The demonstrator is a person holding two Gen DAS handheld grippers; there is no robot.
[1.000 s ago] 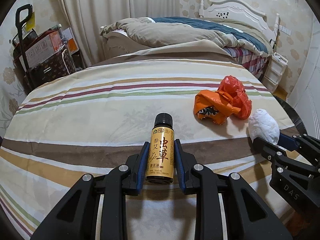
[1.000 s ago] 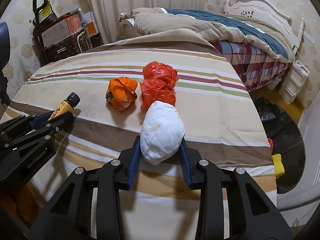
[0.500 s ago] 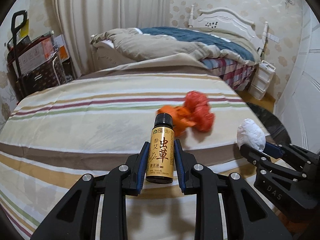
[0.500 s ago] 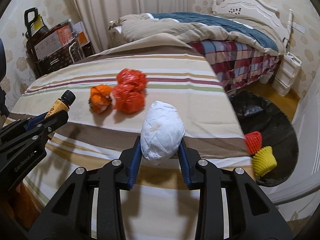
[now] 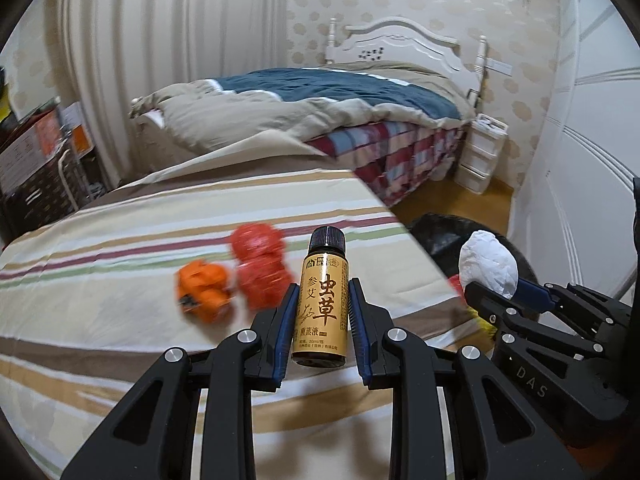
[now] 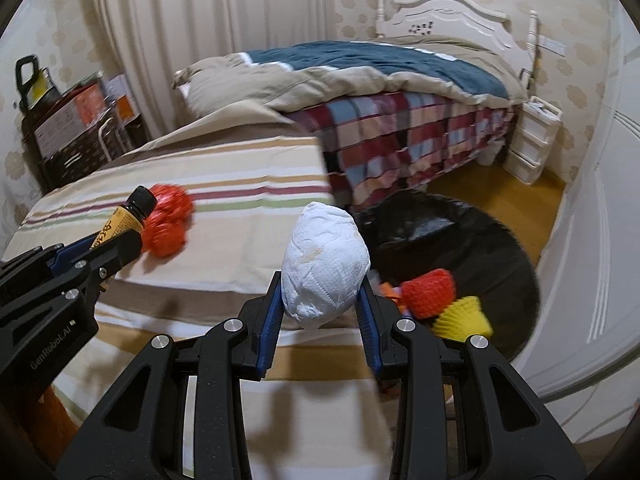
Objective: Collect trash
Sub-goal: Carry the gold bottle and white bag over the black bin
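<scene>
Two items are in hand above the striped desk [image 6: 248, 168]: the left tongs [image 5: 320, 322] pinch a small gold bottle [image 5: 321, 312] upright across its label, and the right tongs [image 6: 322, 300] squeeze a white paper wad [image 6: 324, 266] at its lower half, near the desk's edge facing the black trash bag [image 6: 460, 232]. Bottle is probably rigid, smooth and slippery, so a mid-body grip suits it. Wad looks light and crushable; red bag [image 5: 260, 268] and orange bag [image 5: 204, 290] lie on the desk, soft, best pinched at a fold.

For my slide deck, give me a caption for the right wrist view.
Right tongs grip a crumpled white tissue wad beside the black trash bag.
</scene>
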